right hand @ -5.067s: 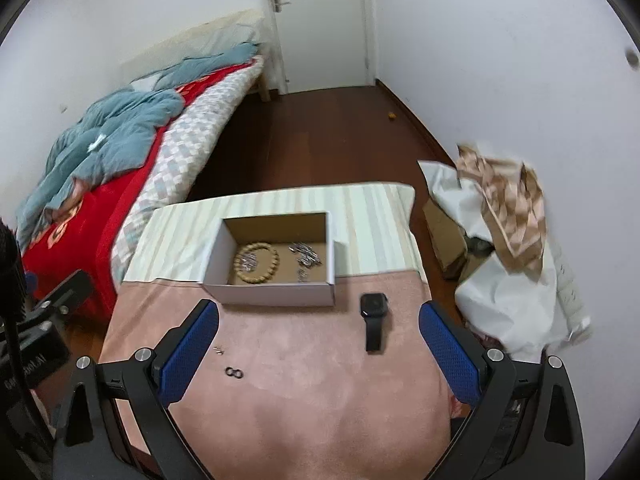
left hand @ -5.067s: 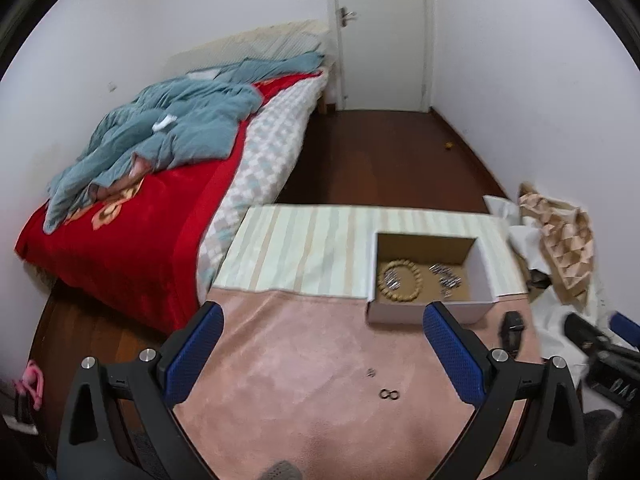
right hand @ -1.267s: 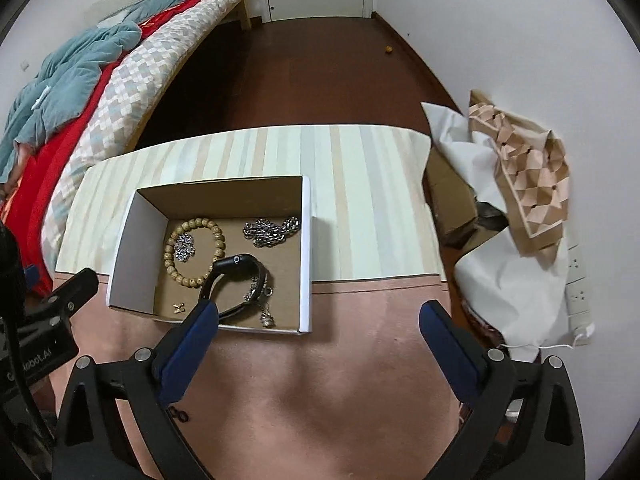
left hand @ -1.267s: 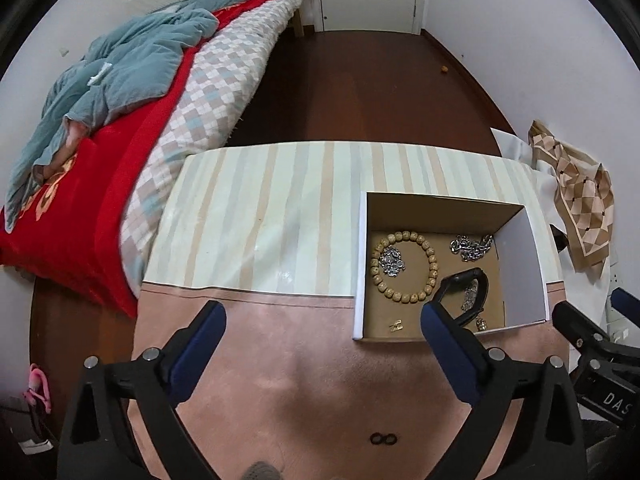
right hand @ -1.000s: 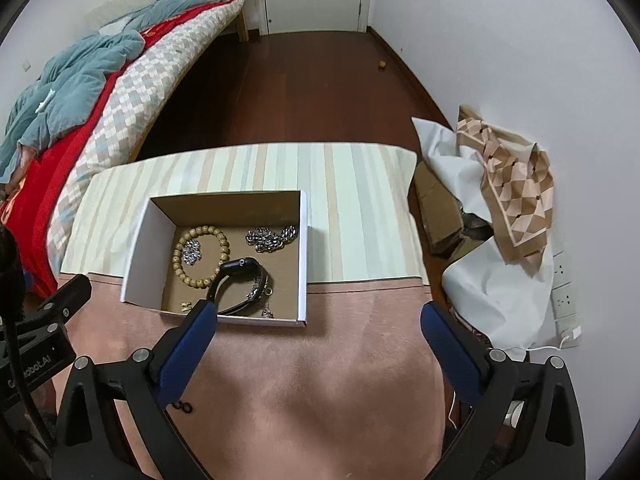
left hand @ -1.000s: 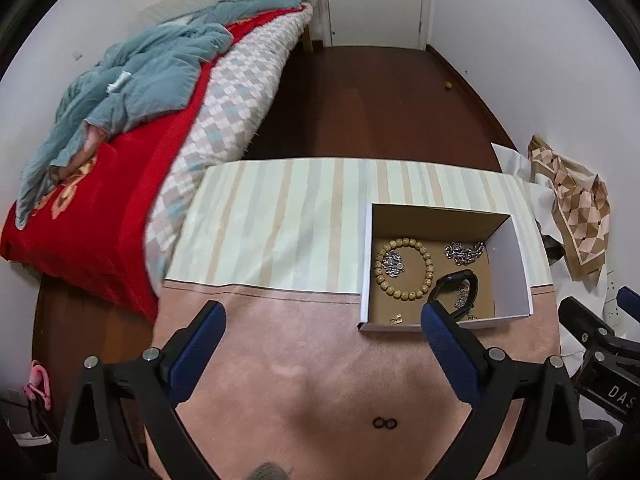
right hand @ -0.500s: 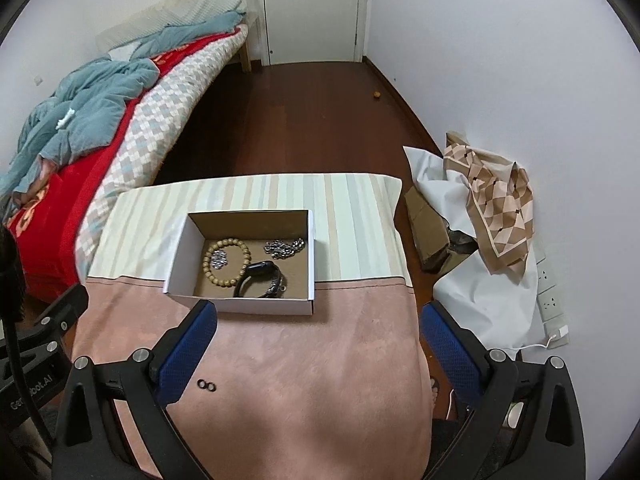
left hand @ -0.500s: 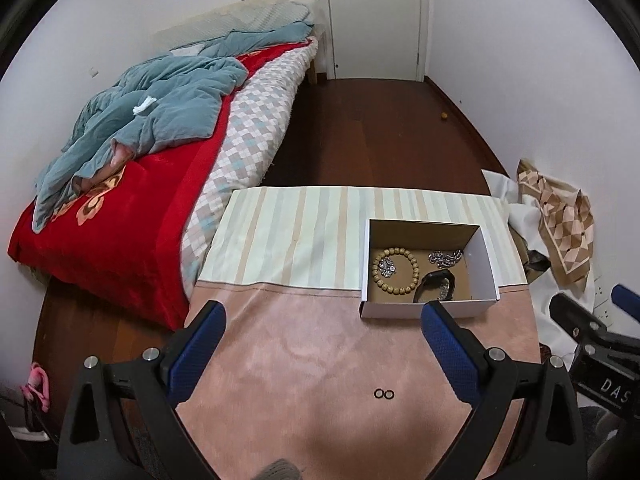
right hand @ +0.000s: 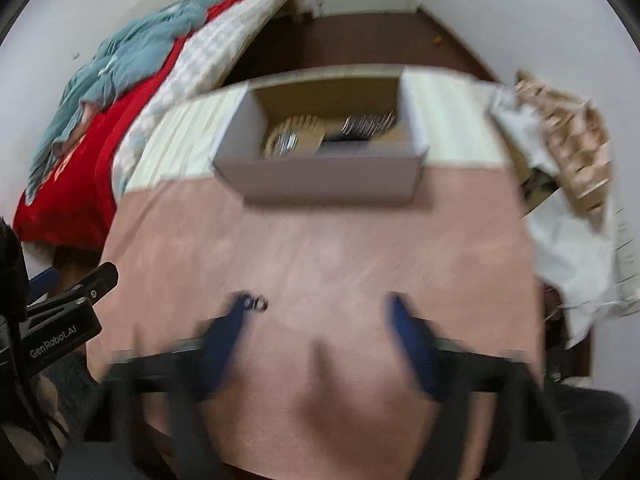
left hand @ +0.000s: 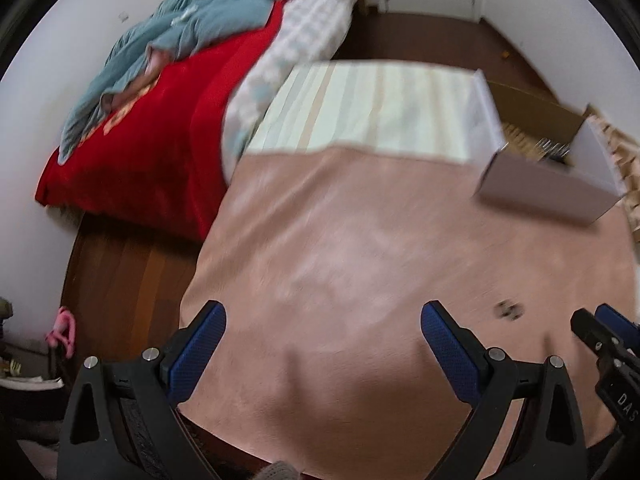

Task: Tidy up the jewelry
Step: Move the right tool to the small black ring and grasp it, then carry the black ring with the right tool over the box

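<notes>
A white cardboard box (right hand: 320, 176) stands on the table and holds a bead bracelet (right hand: 296, 128), a silver chain (right hand: 368, 123) and a dark watch, all blurred. Two small black rings (right hand: 256, 303) lie joined on the pink cloth (right hand: 340, 264), right by the tip of my right gripper's left finger. My right gripper (right hand: 318, 314) hovers low over the cloth, its jaws closing with nothing between them. My left gripper (left hand: 322, 320) is open and empty over bare cloth, with the rings (left hand: 508, 311) to its right and the box (left hand: 548, 188) farther off.
A striped cloth (left hand: 372, 108) covers the table's far half. A bed with a red blanket (left hand: 152, 136) and teal quilt lies on the left, beyond dark wood floor (left hand: 120, 280). White bags and a patterned cloth (right hand: 572, 148) are piled on the right.
Both grippers have dropped and drawn back toward the near part of the pink cloth. The right jaws have narrowed. The rings now sit beside the right gripper's left finger.
</notes>
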Motion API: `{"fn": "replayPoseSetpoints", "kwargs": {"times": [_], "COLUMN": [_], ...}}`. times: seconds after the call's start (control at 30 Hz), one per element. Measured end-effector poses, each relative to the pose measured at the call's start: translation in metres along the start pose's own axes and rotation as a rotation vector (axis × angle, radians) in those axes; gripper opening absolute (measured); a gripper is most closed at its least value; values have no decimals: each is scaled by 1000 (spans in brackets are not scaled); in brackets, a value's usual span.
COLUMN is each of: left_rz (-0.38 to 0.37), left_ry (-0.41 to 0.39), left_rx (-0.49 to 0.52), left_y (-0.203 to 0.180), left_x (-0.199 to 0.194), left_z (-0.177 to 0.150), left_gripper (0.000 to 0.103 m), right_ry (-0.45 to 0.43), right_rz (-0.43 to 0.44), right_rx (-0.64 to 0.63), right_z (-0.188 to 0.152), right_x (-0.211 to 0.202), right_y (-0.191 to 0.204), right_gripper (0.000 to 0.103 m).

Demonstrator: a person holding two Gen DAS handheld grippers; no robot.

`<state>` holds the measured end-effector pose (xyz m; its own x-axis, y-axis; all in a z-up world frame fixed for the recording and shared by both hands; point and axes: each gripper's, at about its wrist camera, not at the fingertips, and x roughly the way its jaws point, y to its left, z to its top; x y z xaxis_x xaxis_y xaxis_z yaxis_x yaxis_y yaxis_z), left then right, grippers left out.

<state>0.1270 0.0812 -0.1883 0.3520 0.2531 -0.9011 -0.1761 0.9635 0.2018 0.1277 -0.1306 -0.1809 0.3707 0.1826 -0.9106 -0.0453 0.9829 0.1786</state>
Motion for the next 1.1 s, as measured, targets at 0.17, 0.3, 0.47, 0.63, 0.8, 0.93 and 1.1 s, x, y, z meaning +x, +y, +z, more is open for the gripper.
{"fn": "replayPoseSetpoints", "kwargs": {"times": [0.17, 0.3, 0.47, 0.63, 0.8, 0.93, 1.1], "left_rz": [19, 24, 31, 29, -14, -98, -158], "left_ry": [44, 65, 69, 60, 41, 48, 68], "left_rx": [-15, -28, -27, -18, 29, 59, 122], "left_y": [8, 14, 18, 16, -10, -46, -92], "left_x": [22, 30, 32, 28, 19, 17, 22], "left_z": [-12, -15, -12, -10, -8, -4, -1], "left_gripper": [100, 100, 100, 100, 100, 100, 99], "right_ry": [7, 0, -17, -48, -55, -75, -82], "right_rz": [73, 72, 30, -39, -36, -49, -118], "right_rx": [-71, -159, -245, -323, -235, -124, -32], "right_z": [-15, -20, -20, -23, -24, -21, -19], "right_x": [41, 56, 65, 68, 59, 42, 27], "right_y": [12, 29, 46, 61, 40, 5, -40], "right_gripper": [46, 46, 46, 13, 13, 13, 13]}}
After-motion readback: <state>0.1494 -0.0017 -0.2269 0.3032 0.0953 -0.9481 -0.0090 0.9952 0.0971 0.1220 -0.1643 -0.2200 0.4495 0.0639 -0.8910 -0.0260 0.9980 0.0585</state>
